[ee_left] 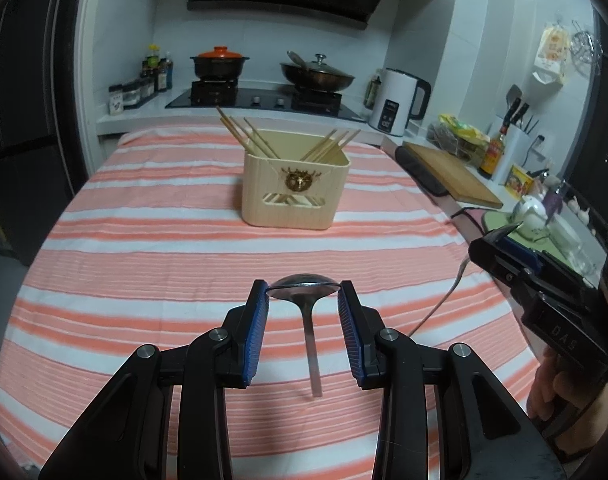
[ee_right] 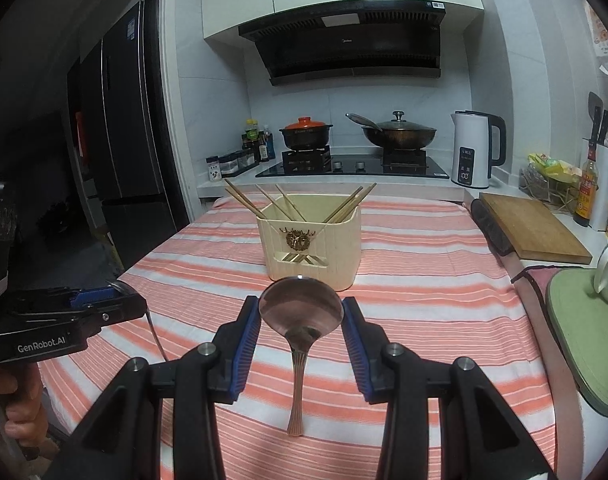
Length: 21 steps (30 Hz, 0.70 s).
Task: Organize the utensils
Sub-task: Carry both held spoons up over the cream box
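Two handheld grippers — the left gripper marked "GenRobot.AI", the right gripper — each pinch a spoon by its bowl: steel spoon, ornate-handled spoon, above the striped cloth, short of the cream chopstick holder.

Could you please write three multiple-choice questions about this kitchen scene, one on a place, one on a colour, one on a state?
1. Where are the chopsticks?
A. in the beige box
B. on the cutting board
C. in the wok

2. What colour is the lid of the pot on the stove?
A. green
B. orange
C. white

3. What does the left gripper hold?
A. nothing
B. a knife
C. a spoon by its bowl

Answers:
1. A, they lean out of the beige box on the striped cloth.
2. B, the lid is orange.
3. C, both fingers press on the spoon bowl.
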Tool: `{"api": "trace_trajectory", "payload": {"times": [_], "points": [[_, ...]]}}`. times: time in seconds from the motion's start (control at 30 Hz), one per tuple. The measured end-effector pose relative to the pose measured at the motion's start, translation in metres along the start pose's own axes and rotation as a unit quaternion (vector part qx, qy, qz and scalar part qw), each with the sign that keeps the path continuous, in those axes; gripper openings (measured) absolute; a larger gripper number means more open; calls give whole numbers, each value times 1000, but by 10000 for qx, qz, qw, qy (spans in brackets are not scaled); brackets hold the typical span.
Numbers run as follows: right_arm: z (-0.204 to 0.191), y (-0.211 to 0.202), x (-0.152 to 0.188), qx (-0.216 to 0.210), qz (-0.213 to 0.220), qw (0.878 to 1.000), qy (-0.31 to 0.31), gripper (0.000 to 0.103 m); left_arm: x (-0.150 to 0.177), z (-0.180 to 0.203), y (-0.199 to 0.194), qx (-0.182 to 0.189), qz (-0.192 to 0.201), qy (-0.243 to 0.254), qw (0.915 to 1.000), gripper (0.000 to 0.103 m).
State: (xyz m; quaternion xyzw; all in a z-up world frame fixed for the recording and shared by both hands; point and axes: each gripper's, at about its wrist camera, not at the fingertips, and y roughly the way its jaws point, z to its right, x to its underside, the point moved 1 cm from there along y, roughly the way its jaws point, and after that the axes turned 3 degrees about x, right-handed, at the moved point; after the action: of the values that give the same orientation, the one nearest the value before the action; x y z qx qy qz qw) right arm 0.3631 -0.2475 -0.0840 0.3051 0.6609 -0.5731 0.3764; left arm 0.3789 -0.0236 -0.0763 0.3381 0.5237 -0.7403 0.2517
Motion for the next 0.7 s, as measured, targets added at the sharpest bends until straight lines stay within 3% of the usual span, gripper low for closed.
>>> {"api": "trace_trajectory", "payload": {"times": [0.23, 0.37, 0.5, 0.7], "points": [[6, 2, -19, -84, 20, 10000, -36, 42, -20, -5, 2, 160, -101, -36, 9998, 35], [10, 10, -42, -186, 38, 9998, -31, 42, -48, -6, -2, 246, -25, 39, 9997, 35], [17, 27, -78, -256, 92, 9996, -28, 42, -96, -8, -4, 340, 166, 27, 9993, 35], [22, 64, -144, -198, 251, 9995, -70, 42, -177, -15, 9, 92, 677, 48, 9976, 35]]}}
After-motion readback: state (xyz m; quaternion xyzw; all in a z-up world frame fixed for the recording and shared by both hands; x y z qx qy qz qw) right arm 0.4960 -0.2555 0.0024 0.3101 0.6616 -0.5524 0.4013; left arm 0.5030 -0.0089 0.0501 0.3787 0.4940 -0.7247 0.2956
